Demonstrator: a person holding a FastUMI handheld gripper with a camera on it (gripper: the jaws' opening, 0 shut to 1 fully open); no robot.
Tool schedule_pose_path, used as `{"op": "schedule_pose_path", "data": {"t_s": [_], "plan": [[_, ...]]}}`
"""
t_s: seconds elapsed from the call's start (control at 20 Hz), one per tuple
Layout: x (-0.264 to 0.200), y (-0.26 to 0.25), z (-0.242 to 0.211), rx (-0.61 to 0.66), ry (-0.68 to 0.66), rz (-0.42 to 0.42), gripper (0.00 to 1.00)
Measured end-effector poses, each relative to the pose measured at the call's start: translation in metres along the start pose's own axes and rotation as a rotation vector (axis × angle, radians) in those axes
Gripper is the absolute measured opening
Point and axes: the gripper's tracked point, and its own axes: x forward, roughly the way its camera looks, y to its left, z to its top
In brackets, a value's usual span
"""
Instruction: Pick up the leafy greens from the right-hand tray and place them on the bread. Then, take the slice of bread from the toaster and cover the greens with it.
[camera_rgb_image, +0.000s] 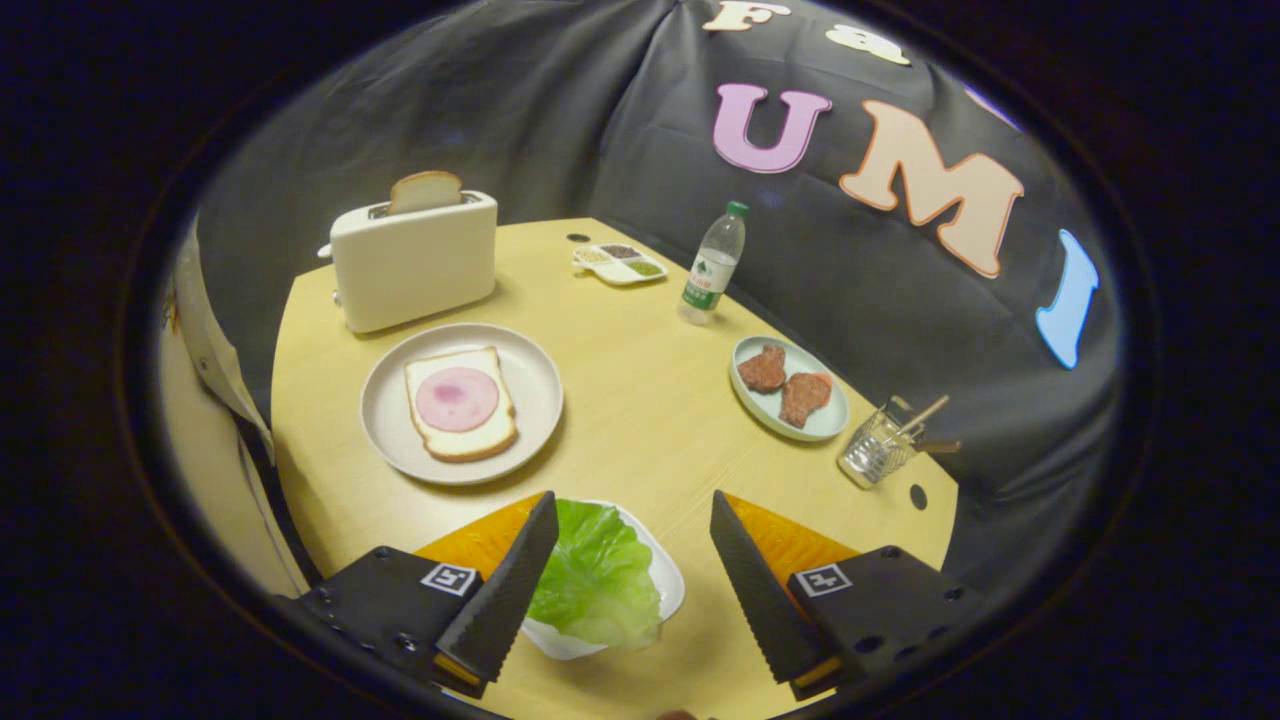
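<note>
I see the gripper (632, 540) held above the near edge of the table (650, 400), its fingers spread wide with nothing clamped. Between them lies the lettuce leaf (598, 580) on a small white tray (672, 585); the left finger overlaps the leaf's edge in my view, and I cannot tell whether it touches it.

Writing: the water bottle (712, 265) carries a green-and-white label, too small for me to read. Each finger mount bears a square black-and-white marker.

Beyond the fingers, a round white plate (530, 385) holds a slice of bread (460, 403) topped with a pink round of ham (457, 398). Behind the plate stands a cream toaster (415, 260) with a second slice (426, 191) upright in its slot. To the right, a pale oval dish (825, 420) holds two brown meat pieces (785, 383); a wire basket (878, 447) with wooden-handled utensils stands just beside it. A divided condiment tray (620, 262) sits near the bottle.

The surface is light yellow wood grain with a rounded edge. Black cloth forms the booth wall behind it.
</note>
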Motion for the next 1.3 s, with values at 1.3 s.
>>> {"op": "schedule_pose_path", "data": {"t_s": [1.3], "plan": [[0.044,0.036,-0.101,0.121,0.299,0.144,0.96]]}}
